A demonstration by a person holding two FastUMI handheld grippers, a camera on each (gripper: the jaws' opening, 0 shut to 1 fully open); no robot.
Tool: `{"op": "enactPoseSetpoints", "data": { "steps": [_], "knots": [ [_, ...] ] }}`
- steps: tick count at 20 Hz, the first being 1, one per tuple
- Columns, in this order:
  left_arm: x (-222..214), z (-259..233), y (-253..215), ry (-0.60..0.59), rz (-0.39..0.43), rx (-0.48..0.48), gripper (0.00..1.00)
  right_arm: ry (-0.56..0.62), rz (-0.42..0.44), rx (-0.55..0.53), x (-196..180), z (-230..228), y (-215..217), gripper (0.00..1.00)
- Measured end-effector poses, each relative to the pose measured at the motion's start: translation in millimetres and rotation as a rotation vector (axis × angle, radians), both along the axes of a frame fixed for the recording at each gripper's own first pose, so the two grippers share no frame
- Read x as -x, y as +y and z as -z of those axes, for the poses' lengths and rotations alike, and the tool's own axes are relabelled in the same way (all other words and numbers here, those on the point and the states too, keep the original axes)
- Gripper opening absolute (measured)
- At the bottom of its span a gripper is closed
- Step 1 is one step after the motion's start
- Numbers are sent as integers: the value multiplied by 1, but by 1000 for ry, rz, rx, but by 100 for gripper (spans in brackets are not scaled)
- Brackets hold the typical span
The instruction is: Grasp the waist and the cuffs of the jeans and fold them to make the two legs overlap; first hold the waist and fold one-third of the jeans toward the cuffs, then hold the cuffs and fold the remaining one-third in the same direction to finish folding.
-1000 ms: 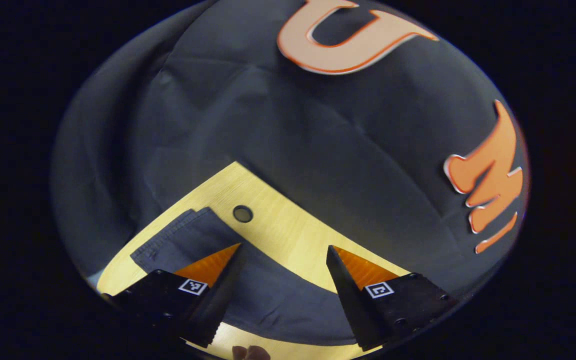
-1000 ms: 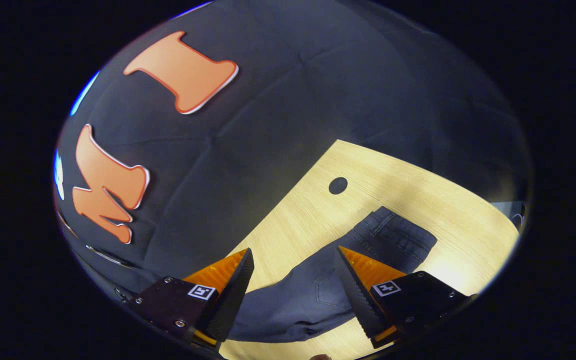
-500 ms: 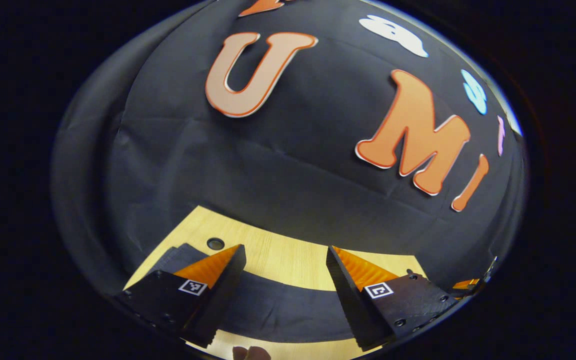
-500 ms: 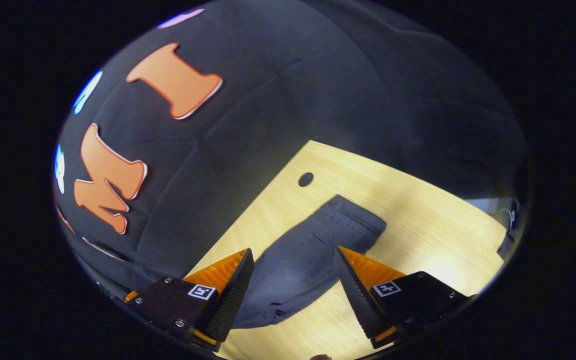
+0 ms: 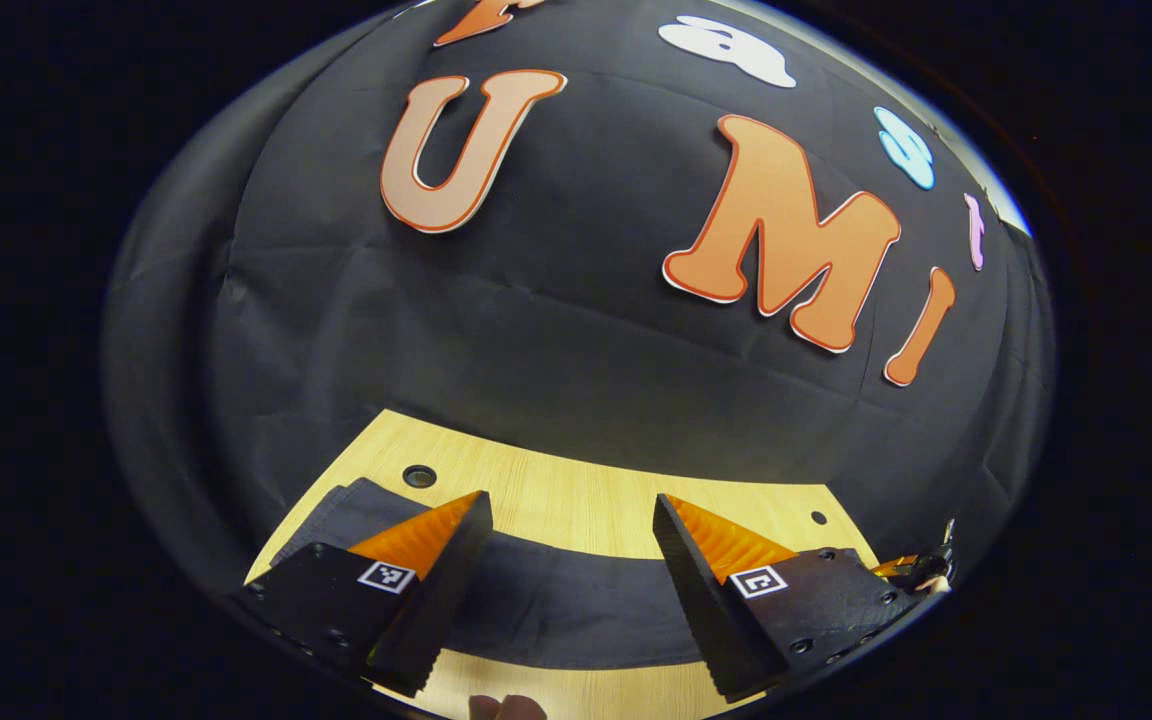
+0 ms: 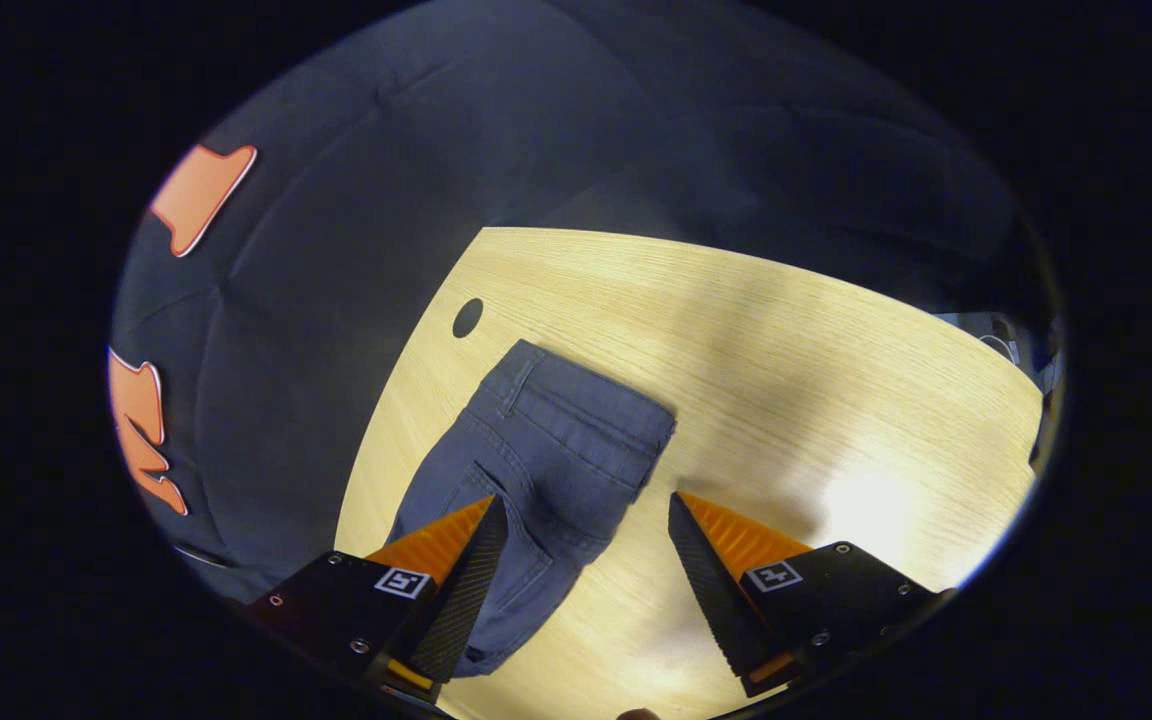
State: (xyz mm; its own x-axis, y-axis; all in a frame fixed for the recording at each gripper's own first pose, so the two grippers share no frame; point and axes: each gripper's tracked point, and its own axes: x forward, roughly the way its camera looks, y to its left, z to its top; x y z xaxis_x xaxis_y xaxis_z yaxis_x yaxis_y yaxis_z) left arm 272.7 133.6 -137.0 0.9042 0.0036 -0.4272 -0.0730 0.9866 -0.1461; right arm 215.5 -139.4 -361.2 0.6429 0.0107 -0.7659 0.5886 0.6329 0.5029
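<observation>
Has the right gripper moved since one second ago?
Yes. The right gripper has swung: the table hole and jeans now sit further left in its view.

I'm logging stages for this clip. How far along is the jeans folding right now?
Done: the jeans lie flat on the wooden table as one narrow strip, so the legs seem already overlapped. In hand: nothing; the left gripper and right gripper are both open above the fabric, gripping none of it. Left: the waistband is still unfolded, so both one-third folds remain.
</observation>
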Motion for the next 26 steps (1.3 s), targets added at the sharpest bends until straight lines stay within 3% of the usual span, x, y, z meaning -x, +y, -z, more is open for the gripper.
{"op": "enactPoseSetpoints", "data": {
  "steps": [4, 8, 9, 11, 12, 13, 14, 15, 16, 18, 26],
  "knots": [
    [4, 4, -3, 11, -9, -5, 98, 12, 23, -53, -16, 12, 6, 98],
    [5, 4, -3, 12, -20, -8, 98, 29, 75, -32, -17, 17, -1, 97],
    [5, 6, -4, 15, -25, -2, 98, 47, 79, -1, -12, 22, -4, 88],
    [7, 9, -5, 19, -33, 33, 98, 31, 72, 34, -13, 24, -6, 58],
    [8, 11, -5, 24, -39, 54, 98, 32, 59, 38, -13, 25, -5, 56],
    [11, 14, -1, 26, -50, 68, 98, 28, 61, 32, -17, 24, -3, 36],
    [14, 16, 3, 31, -59, 78, 98, 33, 62, 20, -19, 25, -1, 36],
    [17, 18, 9, 35, -70, 84, 98, 26, 63, 17, -17, 22, -2, 19],
    [19, 19, 15, 39, -79, 88, 98, 19, 59, 20, -19, 22, -2, 25],
    [27, 19, 30, 44, -99, 84, 98, -41, 49, 77, -21, 0, 0, 25],
    [34, 7, 66, 24, -111, 90, 98, -215, -140, 455, -31, -105, 64, 24]
  ]
}}
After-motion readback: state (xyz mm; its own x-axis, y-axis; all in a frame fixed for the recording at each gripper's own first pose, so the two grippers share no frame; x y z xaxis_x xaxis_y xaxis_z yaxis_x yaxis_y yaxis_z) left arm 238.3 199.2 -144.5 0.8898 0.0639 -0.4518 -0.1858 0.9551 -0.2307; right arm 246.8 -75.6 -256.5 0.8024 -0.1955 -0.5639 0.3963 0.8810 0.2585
